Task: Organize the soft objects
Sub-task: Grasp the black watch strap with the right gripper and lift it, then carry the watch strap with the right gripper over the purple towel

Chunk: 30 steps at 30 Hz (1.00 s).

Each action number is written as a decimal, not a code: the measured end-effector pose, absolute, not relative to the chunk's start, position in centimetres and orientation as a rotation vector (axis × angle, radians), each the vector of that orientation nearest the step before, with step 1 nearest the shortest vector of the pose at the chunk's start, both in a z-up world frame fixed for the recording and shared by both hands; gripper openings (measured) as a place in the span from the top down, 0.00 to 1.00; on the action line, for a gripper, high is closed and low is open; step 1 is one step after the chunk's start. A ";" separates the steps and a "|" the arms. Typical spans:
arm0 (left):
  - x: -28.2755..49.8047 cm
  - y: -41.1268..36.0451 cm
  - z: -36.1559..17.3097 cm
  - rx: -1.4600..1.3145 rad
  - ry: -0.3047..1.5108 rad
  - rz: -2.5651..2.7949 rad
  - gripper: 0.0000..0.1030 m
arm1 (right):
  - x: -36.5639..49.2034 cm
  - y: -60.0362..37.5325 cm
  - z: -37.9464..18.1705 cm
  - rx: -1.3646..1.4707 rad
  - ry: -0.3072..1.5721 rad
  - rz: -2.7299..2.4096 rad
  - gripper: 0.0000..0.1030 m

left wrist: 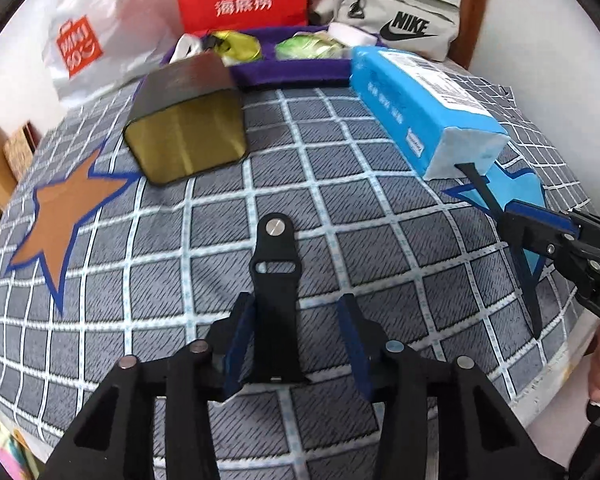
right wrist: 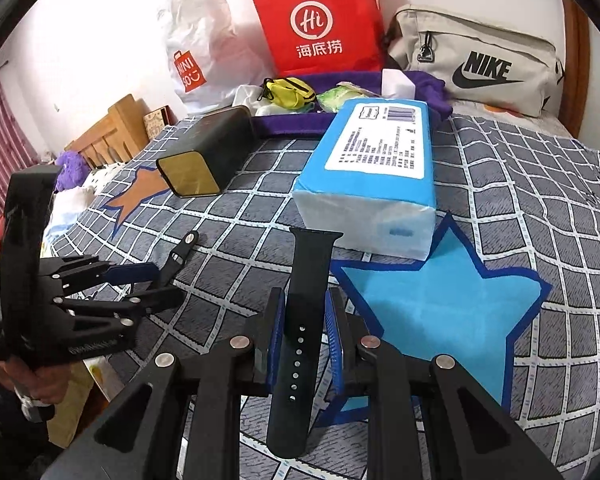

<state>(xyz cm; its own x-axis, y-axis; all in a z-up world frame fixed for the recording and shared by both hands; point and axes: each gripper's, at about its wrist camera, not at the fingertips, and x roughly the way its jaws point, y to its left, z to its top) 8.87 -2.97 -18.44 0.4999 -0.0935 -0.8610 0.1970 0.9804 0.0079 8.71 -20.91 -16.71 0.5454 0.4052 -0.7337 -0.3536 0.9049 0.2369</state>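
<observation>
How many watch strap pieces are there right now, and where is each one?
2. The strap piece with the metal pin sits between the left gripper's fingers. The strap piece with holes is clamped in the right gripper, above the checked cloth. More may be hidden in the purple tray.

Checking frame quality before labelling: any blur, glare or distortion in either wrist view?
Left wrist: heavy fisheye bending of the grid cloth, black tin and far bags motion-smeared. Right wrist: same curvature, sharper; tissue pack label is crisp; soft even light, no hard glare.
</observation>
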 end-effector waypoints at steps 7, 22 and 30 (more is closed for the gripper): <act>9.5 -2.0 -18.1 0.037 1.045 -0.185 0.81 | 8.1 -20.6 -15.9 0.054 0.869 0.462 0.80; 9.3 -1.5 -15.4 -0.014 1.027 -0.203 0.81 | 7.9 -20.5 -13.3 0.040 0.829 0.454 0.80; 9.7 -0.2 -13.2 -0.060 0.999 -0.208 0.81 | 8.4 -20.8 -11.5 0.045 0.808 0.455 0.80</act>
<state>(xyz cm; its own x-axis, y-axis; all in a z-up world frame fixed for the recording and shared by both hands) 9.74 -0.25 -13.15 0.5231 -0.2008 -0.8283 0.1459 0.9786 -0.1450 8.40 -20.75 -11.52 0.5999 0.4090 -0.6876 -0.3751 0.9029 0.2099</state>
